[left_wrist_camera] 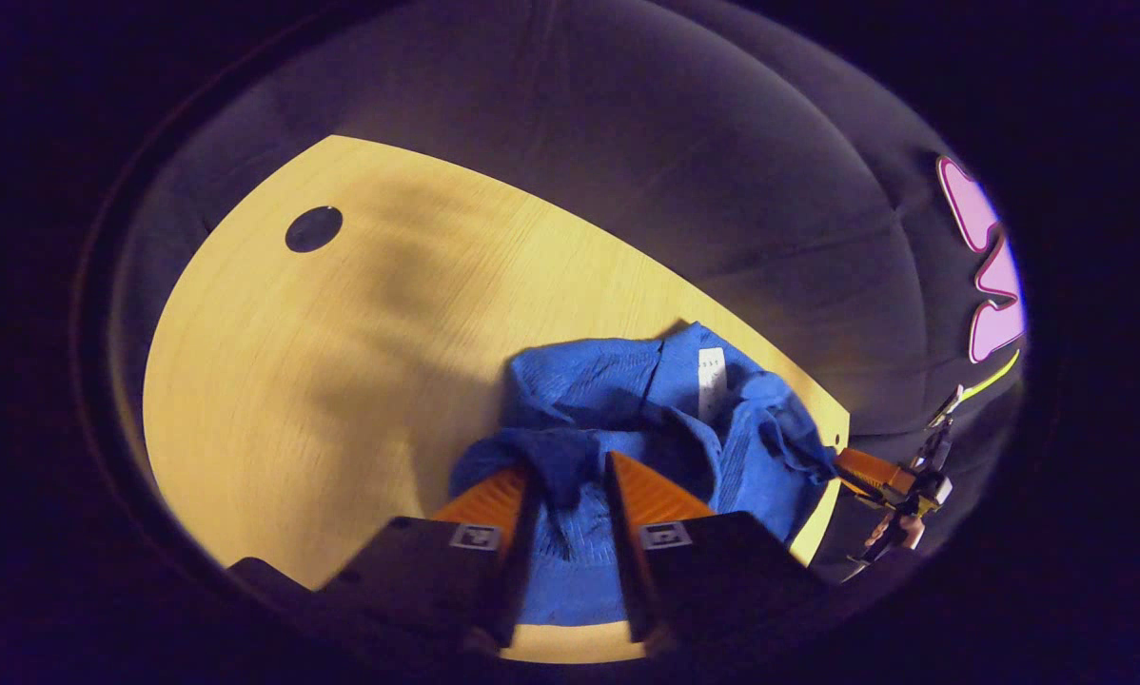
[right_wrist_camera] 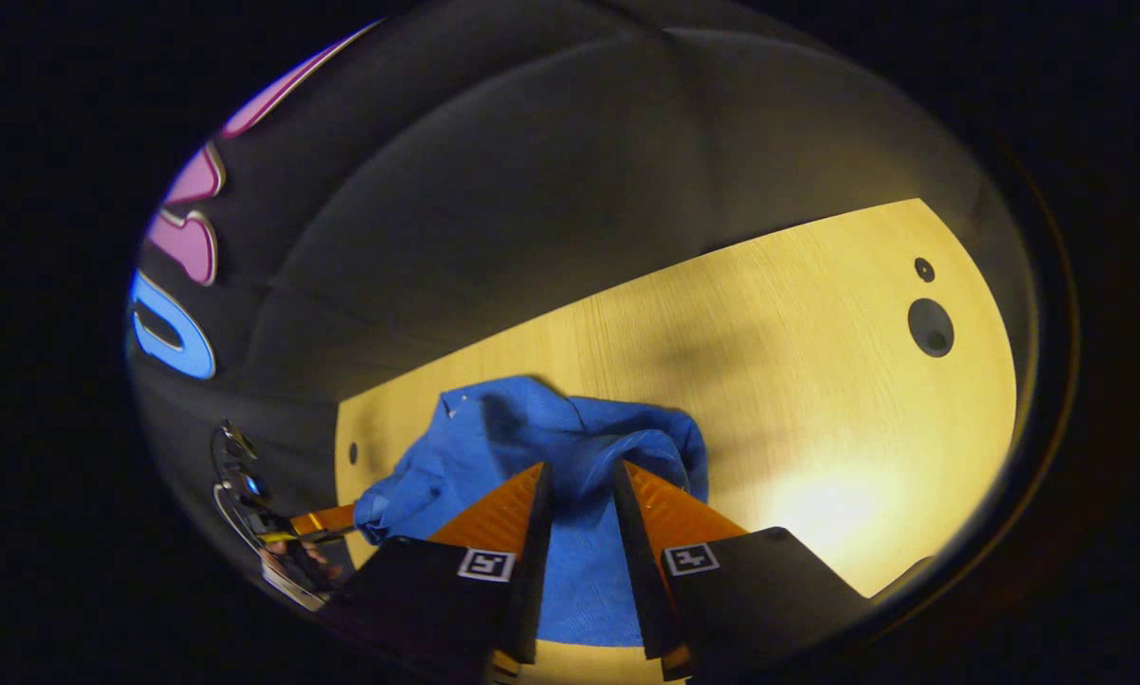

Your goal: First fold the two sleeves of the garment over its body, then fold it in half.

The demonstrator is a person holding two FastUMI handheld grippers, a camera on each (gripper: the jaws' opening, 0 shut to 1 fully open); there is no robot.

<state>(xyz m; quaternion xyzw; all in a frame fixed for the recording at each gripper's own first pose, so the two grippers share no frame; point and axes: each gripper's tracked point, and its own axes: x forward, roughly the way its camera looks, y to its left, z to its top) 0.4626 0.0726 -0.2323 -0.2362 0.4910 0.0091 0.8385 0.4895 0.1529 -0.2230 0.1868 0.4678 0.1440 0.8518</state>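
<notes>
Garment (left_wrist_camera: 627, 419) bunched on the counter (left_wrist_camera: 342, 381), a tool at each side.

The left tool (left_wrist_camera: 570, 485) has a fold of cloth between its narrowly parted fingers; whether they pinch it, I cannot tell. Same for the right tool (right_wrist_camera: 579, 490). The heap spreads toward twelve o'clock. Pulling now could drag the whole crumpled bundle rather than one sleeve.

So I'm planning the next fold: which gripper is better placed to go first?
Hard to separate, slightly the left. The left gripper has a bunched fold of the crumpled blue knitted garment between its fingers; the right gripper straddles flatter cloth. Both sit over the pale wooden table.
</notes>
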